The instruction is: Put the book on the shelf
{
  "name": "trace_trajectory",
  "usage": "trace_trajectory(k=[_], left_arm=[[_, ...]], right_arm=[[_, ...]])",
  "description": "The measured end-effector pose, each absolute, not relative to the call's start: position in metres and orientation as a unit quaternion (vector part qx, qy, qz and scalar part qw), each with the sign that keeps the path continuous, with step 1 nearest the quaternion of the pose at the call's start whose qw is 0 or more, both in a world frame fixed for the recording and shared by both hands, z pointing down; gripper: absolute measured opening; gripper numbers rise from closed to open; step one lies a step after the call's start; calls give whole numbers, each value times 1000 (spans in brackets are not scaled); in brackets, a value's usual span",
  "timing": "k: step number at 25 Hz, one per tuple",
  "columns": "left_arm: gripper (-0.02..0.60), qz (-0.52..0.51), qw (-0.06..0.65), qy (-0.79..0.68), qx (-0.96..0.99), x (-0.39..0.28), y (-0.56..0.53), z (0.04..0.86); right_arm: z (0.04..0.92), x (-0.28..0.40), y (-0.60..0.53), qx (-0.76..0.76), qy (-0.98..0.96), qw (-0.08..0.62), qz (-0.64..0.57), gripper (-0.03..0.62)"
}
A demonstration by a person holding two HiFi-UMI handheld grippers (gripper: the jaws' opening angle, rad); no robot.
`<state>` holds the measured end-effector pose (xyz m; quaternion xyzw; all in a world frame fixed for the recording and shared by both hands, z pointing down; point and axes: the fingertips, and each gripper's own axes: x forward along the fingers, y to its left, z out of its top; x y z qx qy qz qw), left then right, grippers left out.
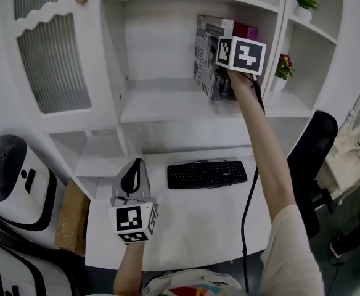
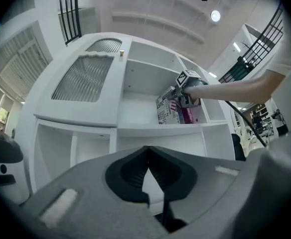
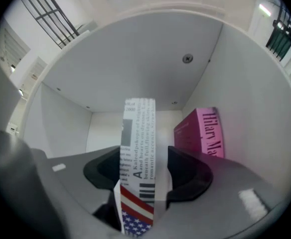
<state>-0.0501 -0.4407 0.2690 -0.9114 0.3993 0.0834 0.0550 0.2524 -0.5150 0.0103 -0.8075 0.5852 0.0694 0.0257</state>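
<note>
Right gripper [image 3: 144, 171]: jaws wide apart, straddling the book [image 3: 138, 148] but not pinching it; a clear gap shows on one side, so the grip looks released. The book stands upright on the shelf [image 1: 167, 100], spine toward the gripper, just beside a pink book [image 3: 200, 133] that sits against the right wall of the compartment. Likely reason for the placing: the pink book and the wall give the newcomer something to lean on, so it stays up unaided once let go. Judged from this, the task is all but done; the gripper only needs to back straight out without nudging the spine. Left gripper [image 1: 134, 168]: jaws closed together, nothing in them, held low over the desk [image 1: 186, 221], out of the way, near the keyboard [image 1: 206, 174]. Count: two grippers, two books, one keyboard, two small potted plants [image 1: 304, 4] on the side shelves.
</note>
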Motion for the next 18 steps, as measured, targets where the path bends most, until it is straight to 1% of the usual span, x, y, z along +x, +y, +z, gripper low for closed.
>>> trace_trajectory(k=[5, 10, 14, 18], left_arm=[[2, 72, 64, 379, -920, -23, -430, 271], [2, 77, 67, 376, -921, -12, -419, 267], [2, 84, 84, 369, -922, 0, -410, 255], [2, 103, 104, 369, -918, 4, -398, 237]], right_arm=[[-3, 214, -467, -762, 634, 48, 122, 244], [3, 171, -402, -718, 666, 66, 192, 236], [23, 157, -350, -713, 653, 73, 245, 162], [53, 158, -316, -721, 640, 83, 253, 93]])
